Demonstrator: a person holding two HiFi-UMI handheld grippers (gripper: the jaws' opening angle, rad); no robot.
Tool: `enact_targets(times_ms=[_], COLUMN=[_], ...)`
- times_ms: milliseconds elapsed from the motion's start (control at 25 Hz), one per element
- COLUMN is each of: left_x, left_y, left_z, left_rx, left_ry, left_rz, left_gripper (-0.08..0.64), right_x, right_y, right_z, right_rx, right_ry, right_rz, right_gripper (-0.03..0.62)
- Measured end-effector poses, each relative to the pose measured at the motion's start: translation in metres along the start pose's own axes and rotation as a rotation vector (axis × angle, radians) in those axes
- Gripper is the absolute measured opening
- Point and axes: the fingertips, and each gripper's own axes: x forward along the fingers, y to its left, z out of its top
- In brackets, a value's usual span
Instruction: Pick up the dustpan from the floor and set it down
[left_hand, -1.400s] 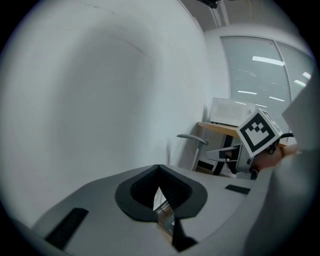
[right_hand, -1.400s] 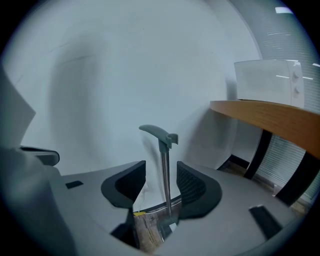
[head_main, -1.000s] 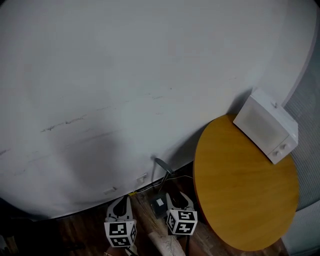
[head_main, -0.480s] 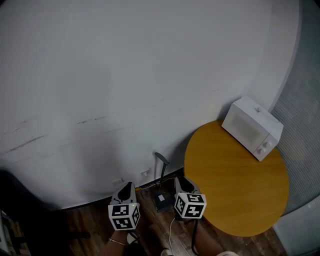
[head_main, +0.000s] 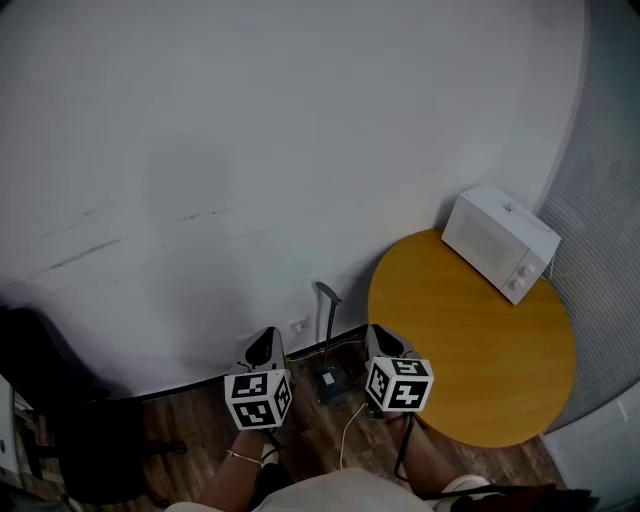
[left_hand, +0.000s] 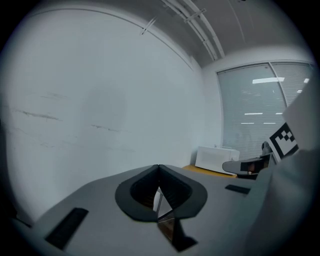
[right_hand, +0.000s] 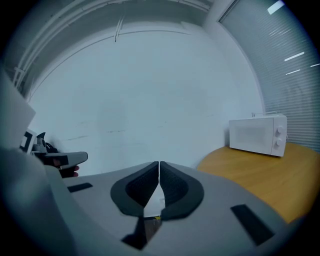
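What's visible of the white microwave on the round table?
The microwave is a white box, plastic or painted metal by its look, with a pale door panel across most of the front and two round knobs stacked at the front's right end. The door is shut. It sits upright and flat on the round table, which has an orange-brown wood-look top, at the table's far edge, close to the wall and the blinds. As far as shows, only the tabletop touches it.

White microwave (head_main: 500, 243) — on round table (head_main: 470, 370), wall (head_main: 250, 150)
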Motion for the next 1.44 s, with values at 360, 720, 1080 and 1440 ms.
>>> enact_targets(times_ms=[360,720,1080,1440], left_x=[-0.004,0.008,0.022,0.033], left_y=[-0.005,-0.003,0.000,-0.002], left_z=[-0.006,-0.004,0.000,-0.003], left_rx=[-0.003,0.022,0.015,-0.004], left_ry=[0.005,0.006,0.004,0.006], left_rz=[0.010,-0.003,0.003,0.001], left_gripper=[0.015,0.015,0.015,0.015], right_x=[-0.014,-0.006,0.004,0.008], right_y=[-0.004,-0.007,-0.015,-0.022], right_z=[-0.001,0.002,0.005,0.005], right_rx=[0.007,-0.029,-0.032,-0.033], right_ry=[-0.002,0.013,0.021,0.028], right_rz=[-0.003,-0.028,-0.030,-0.033], right_gripper=[0.037,0.032,0.032,0.032])
